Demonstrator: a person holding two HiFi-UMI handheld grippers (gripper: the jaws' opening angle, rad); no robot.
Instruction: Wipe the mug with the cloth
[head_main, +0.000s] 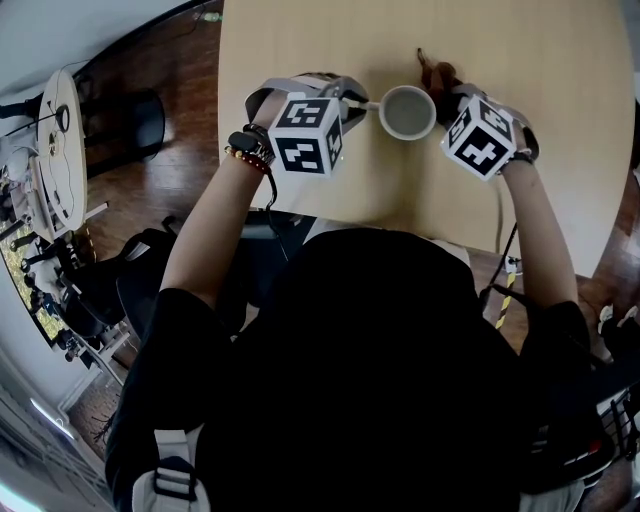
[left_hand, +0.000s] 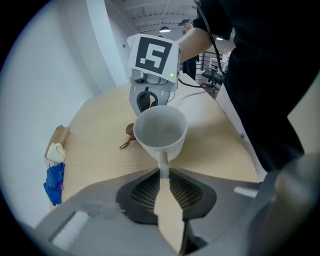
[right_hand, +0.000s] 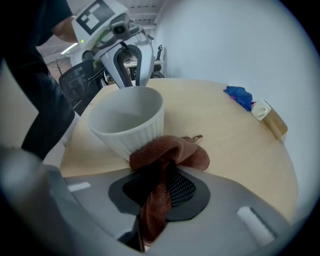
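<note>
Right gripper (right_hand: 159, 169) jaws clenched on a bunched brown cloth (right_hand: 172, 152), the wad against the lower ribbed outer wall of the white mug (right_hand: 127, 122). Left gripper (left_hand: 164, 176) jaws clamped on the mug's handle (left_hand: 163, 161), mug upright on the table (left_hand: 100, 150) between the two. Reads as the wipe just at contact, outside wall only; next move likely needs the cloth dragged round the wall and rim while left holds the handle steady against tipping.
</note>
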